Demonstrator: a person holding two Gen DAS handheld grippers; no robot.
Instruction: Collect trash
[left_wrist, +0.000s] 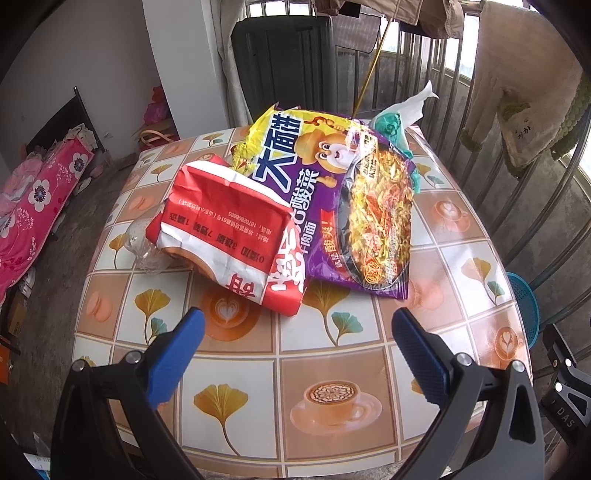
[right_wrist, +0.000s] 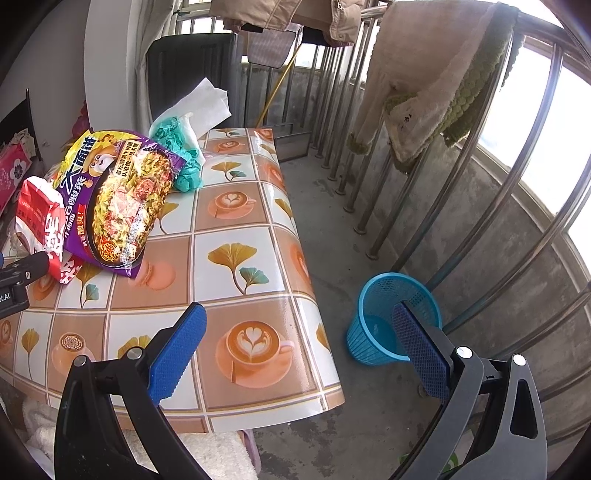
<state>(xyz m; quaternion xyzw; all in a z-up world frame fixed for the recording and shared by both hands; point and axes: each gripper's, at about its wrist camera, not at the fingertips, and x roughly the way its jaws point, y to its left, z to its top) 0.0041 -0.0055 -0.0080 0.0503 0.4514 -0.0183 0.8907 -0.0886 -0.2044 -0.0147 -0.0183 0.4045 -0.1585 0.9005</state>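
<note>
A pile of trash lies on the patterned table (left_wrist: 332, 369): a red and white paper bag (left_wrist: 225, 236), a purple noodle wrapper (left_wrist: 343, 199), a teal crumpled bag (left_wrist: 391, 127), white tissue (left_wrist: 410, 105) and clear plastic (left_wrist: 144, 243). My left gripper (left_wrist: 297, 330) is open and empty, just in front of the red bag. My right gripper (right_wrist: 299, 326) is open and empty over the table's right edge (right_wrist: 317, 325). A blue mesh bin (right_wrist: 391, 317) stands on the floor right of the table. The wrapper (right_wrist: 122, 199) and red bag (right_wrist: 40, 229) show at the left of the right wrist view.
A metal railing (right_wrist: 424, 206) with a hanging beige towel (right_wrist: 424, 85) runs along the right. A dark chair (left_wrist: 284, 62) stands behind the table. A pink floral bedding (left_wrist: 40, 199) lies at the left. The left gripper's body (right_wrist: 18, 280) shows at the right view's left edge.
</note>
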